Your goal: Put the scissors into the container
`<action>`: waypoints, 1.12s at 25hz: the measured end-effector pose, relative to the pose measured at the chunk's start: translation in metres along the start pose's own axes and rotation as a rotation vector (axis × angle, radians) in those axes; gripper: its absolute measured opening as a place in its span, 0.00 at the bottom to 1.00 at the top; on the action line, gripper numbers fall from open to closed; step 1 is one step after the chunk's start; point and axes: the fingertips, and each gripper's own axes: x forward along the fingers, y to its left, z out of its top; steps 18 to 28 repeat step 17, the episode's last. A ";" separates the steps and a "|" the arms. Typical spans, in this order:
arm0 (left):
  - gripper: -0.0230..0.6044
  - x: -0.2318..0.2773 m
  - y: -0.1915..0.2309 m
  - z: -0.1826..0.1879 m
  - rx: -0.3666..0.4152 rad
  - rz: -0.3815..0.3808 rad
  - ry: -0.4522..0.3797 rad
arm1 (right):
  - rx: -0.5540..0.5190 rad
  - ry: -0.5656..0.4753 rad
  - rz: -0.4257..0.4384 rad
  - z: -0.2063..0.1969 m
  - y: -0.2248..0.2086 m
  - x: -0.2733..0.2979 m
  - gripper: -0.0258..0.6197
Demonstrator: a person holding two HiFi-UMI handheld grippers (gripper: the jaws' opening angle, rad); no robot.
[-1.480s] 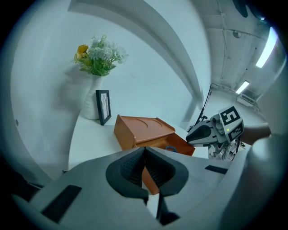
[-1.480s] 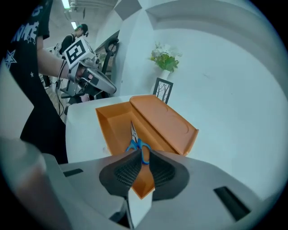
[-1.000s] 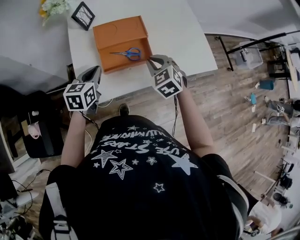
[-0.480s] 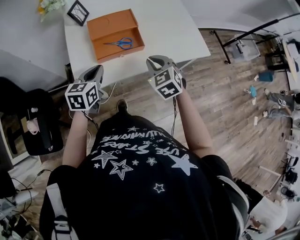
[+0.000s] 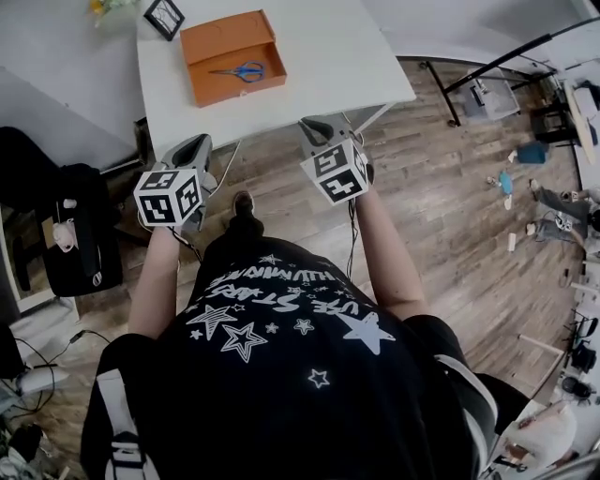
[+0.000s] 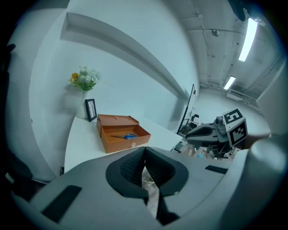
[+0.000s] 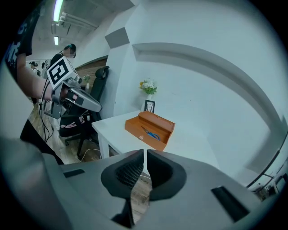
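The blue-handled scissors (image 5: 240, 71) lie inside the open orange container (image 5: 231, 39), which stands at the far side of the white table (image 5: 328, 56). Both gripper views show the same box (image 6: 122, 134) (image 7: 150, 128) with the scissors (image 6: 126, 136) (image 7: 152, 134) in it. My left gripper (image 5: 195, 147) and right gripper (image 5: 315, 125) are held over the wooden floor, short of the table's near edge. Each one is shut with nothing between its jaws (image 6: 144, 152) (image 7: 145, 155). Each gripper view also shows the other gripper: the right (image 6: 216, 132) and the left (image 7: 74, 96).
A small picture frame (image 5: 164, 17) and a vase of flowers (image 6: 84, 78) stand at the table's back left corner. A black chair (image 5: 66, 225) is on the left. Boxes and loose items (image 5: 511, 141) litter the floor on the right.
The person has stepped back from the table. Both grippers have drawn away from the container and now hang over the floor. The scissors stay in the box.
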 end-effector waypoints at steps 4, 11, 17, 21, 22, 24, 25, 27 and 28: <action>0.07 -0.016 -0.014 -0.010 -0.003 -0.002 0.002 | 0.018 -0.001 0.001 -0.010 0.015 -0.022 0.13; 0.07 -0.037 -0.031 -0.030 -0.003 -0.008 0.002 | 0.057 0.007 -0.015 -0.035 0.035 -0.051 0.13; 0.07 -0.054 -0.059 -0.040 -0.002 -0.014 0.002 | 0.074 0.004 -0.020 -0.050 0.042 -0.079 0.13; 0.07 -0.054 -0.059 -0.040 -0.002 -0.014 0.002 | 0.074 0.004 -0.020 -0.050 0.042 -0.079 0.13; 0.07 -0.054 -0.059 -0.040 -0.002 -0.014 0.002 | 0.074 0.004 -0.020 -0.050 0.042 -0.079 0.13; 0.07 -0.054 -0.059 -0.040 -0.002 -0.014 0.002 | 0.074 0.004 -0.020 -0.050 0.042 -0.079 0.13; 0.07 -0.054 -0.059 -0.040 -0.002 -0.014 0.002 | 0.074 0.004 -0.020 -0.050 0.042 -0.079 0.13; 0.07 -0.054 -0.059 -0.040 -0.002 -0.014 0.002 | 0.074 0.004 -0.020 -0.050 0.042 -0.079 0.13; 0.07 -0.054 -0.059 -0.040 -0.002 -0.014 0.002 | 0.074 0.004 -0.020 -0.050 0.042 -0.079 0.13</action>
